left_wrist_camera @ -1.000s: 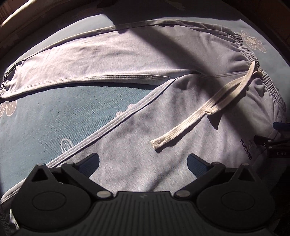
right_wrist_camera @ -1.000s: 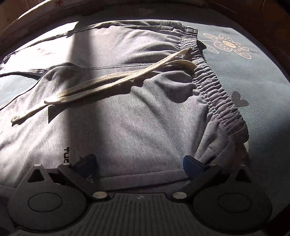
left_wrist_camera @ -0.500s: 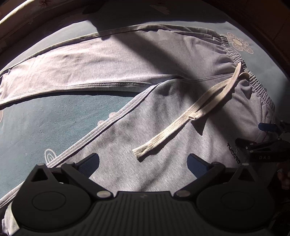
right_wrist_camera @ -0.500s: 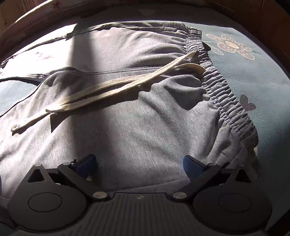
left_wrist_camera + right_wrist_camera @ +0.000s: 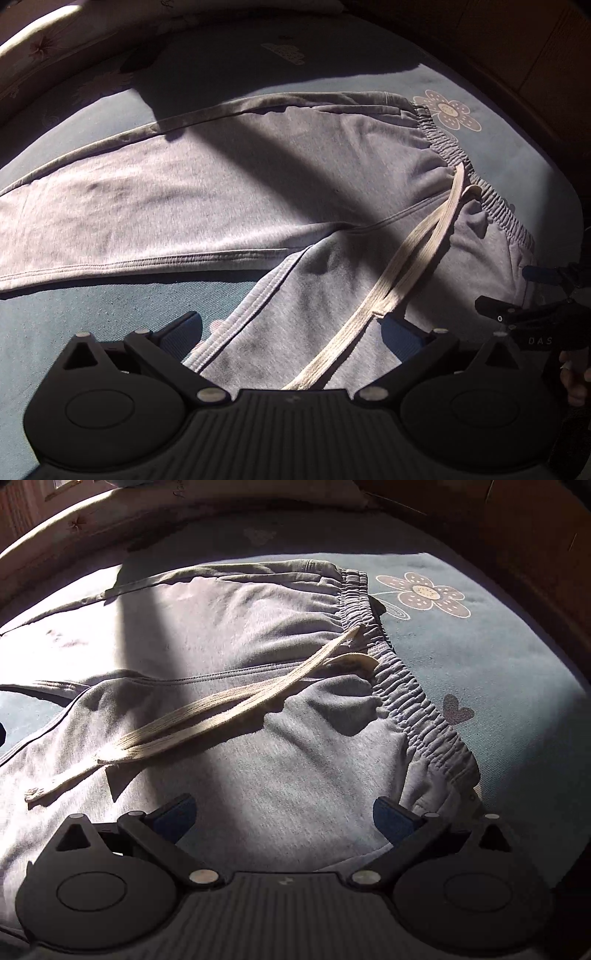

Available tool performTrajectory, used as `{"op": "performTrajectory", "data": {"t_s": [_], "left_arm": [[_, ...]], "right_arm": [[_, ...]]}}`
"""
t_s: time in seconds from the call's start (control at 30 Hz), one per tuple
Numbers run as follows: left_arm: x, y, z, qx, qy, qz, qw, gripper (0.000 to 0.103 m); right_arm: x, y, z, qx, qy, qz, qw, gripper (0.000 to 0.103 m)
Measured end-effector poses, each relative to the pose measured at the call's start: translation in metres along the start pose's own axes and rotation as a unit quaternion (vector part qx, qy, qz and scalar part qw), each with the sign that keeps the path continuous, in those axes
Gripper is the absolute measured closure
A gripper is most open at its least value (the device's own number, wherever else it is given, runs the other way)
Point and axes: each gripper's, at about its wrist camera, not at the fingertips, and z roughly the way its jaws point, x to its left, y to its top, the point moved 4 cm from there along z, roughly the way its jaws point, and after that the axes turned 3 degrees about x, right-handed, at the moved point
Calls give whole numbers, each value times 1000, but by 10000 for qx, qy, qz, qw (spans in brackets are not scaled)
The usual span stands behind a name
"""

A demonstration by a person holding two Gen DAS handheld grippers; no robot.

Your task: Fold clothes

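Note:
Grey sweatpants (image 5: 221, 192) lie spread flat on a blue bedsheet (image 5: 92, 314), legs running left and elastic waistband (image 5: 413, 701) to the right. A cream drawstring (image 5: 413, 251) trails from the waistband across the near leg. My left gripper (image 5: 291, 328) hovers open over the near leg's inner seam, the drawstring passing between its fingers. My right gripper (image 5: 282, 812) stands open over the near hip of the sweatpants (image 5: 295, 768), beside the waistband's near corner. The left wrist view also catches the right gripper (image 5: 517, 291) at its right edge.
Flower prints (image 5: 423, 592) dot the sheet beyond the waistband. A pale floral cushion (image 5: 55, 48) borders the bed at the far left, and wooden furniture (image 5: 535, 44) stands at the far right. A person's fingers (image 5: 572, 384) show beside the right gripper. Strong shadows cross the cloth.
My left gripper has slid right along the near leg toward the waist, so the drawstring's end now lies under it. The right gripper has drawn back slightly from the waistband.

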Motion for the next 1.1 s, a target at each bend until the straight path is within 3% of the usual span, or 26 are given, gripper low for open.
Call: {"op": "performTrajectory", "data": {"t_s": [0.17, 0.33, 0.57, 0.67, 0.83, 1.1], "left_arm": [[-20, 50, 26, -278, -321, 242, 9988, 1], [-61, 108, 52, -294, -955, 276, 9946, 1], [-135, 171, 109, 360, -2017, 322, 9783, 1], [-155, 179, 139, 607, -2136, 265, 9747, 1], [-169, 182, 182, 865, -1959, 217, 9766, 1], [-188, 228, 193, 552, -1624, 405, 9843, 1]], "right_arm": [[9, -3, 11, -85, 61, -121, 9999, 0], [9, -12, 23, -56, 170, -206, 9996, 0], [0, -18, 30, -97, 324, -200, 9992, 0], [-6, -19, 32, -133, 341, -175, 9992, 0], [-17, -21, 35, -193, 368, -134, 9990, 0], [-27, -23, 38, -250, 430, -96, 9987, 0]]}}
